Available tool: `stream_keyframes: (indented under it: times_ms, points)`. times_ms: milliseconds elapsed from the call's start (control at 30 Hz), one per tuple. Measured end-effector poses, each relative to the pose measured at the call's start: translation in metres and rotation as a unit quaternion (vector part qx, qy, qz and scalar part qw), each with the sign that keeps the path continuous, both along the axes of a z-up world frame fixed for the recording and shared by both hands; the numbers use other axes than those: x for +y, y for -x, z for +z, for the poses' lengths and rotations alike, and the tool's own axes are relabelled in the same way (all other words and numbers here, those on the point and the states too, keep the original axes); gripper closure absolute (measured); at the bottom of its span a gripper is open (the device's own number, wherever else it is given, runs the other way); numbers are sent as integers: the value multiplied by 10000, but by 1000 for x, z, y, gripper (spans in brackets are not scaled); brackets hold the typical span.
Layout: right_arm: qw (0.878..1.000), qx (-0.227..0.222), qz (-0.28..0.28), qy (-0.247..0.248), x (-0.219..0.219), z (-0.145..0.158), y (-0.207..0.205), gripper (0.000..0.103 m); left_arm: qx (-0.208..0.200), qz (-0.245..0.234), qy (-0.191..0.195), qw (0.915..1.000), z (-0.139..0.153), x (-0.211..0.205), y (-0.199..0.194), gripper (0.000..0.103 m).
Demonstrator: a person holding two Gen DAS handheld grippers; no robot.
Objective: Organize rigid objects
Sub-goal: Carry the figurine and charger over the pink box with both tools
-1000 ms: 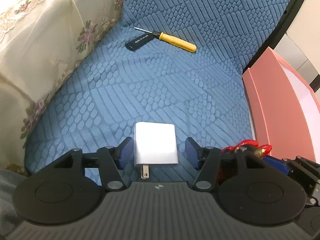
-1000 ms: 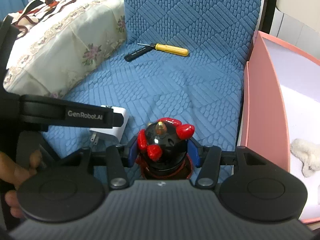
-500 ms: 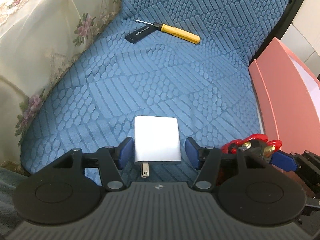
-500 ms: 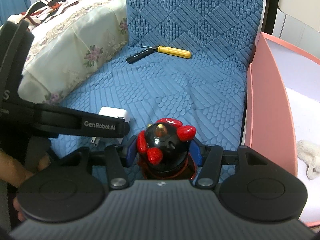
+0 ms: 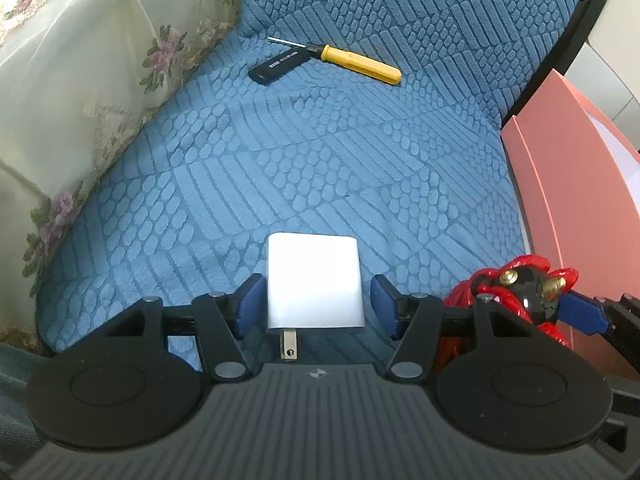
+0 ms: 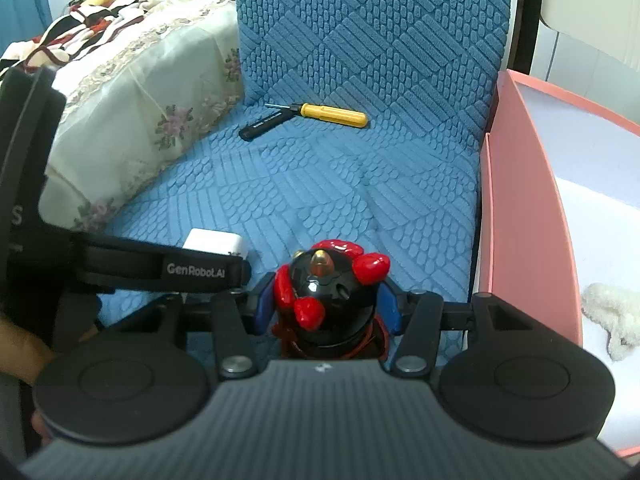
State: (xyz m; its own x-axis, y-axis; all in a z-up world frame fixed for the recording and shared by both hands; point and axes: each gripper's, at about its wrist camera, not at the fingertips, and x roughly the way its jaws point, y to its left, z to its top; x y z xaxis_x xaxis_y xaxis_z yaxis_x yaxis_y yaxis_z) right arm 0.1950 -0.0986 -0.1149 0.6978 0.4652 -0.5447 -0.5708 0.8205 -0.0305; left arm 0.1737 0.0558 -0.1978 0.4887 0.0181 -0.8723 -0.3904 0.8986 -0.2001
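item list, left to right. floral bedcover (image 6: 132,120): cream cloth with pink flowers, draped along the left edge of the seat, with striped bedding piled behind it. blue chair cover (image 5: 320,168): quilted blue fabric over seat and backrest, bearing all loose items. left gripper (image 5: 314,304): pointed steeply down at the front of the seat; its blue pads stand either side of the white charger (image 5: 314,284), the left pad at or very near the charger's side, the right pad with a visible gap, so the jaws are not clamped on it. the charger lies flat on the seat, metal prongs toward the camera. in the right wrist view the left gripper (image 6: 224,270) crosses the lower left, the charger (image 6: 214,242) partly hidden behind its finger, and part of a hand (image 6: 24,354) shows at the left edge. black usb stick (image 5: 280,66): at the back of the seat, touching the shaft end of the yellow screwdriver (image 5: 352,63), which lies beside it with its handle to the right. right gripper (image 6: 326,306): clenched on the black and red figurine (image 6: 328,292), blue pads pressing both sides of its black body, at the seat's front right. pink box (image 6: 520,208): open, just beside the seat's right edge, white inside. white fluffy item (image 6: 608,314): lying in the box.
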Motion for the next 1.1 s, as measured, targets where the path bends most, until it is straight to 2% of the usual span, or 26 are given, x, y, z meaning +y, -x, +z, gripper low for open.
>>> stream_keyframes:
  times_ms: [133,233,367,533,633,733,833,1100]
  points:
    - [10000,-63,0,39,2,-1,-1,48,-23,9,43,10000,0,3,0,40]
    - [10000,-60,-34,27,3,-2,-1,48,-46,54,89,9999,0,7,-1,44]
    - [9999,32,-92,-42,1,5,-5,48,-49,67,211,9997,1,12,-2,45]
    - [9984,356,-314,-296,-7,3,-10,48,-156,94,453,9988,8,19,2,45]
    - [9984,406,-312,-258,-7,6,-7,48,-194,17,575,9982,13,23,7,45]
    - [9985,435,-241,-237,-9,17,-5,48,-310,21,855,9959,21,29,11,45]
    - [9990,360,-222,-140,-12,32,-2,48,-446,-24,959,9944,31,30,12,45]
    - [9987,306,-145,-376,-34,74,0,48,-708,-278,893,9931,71,12,16,45]
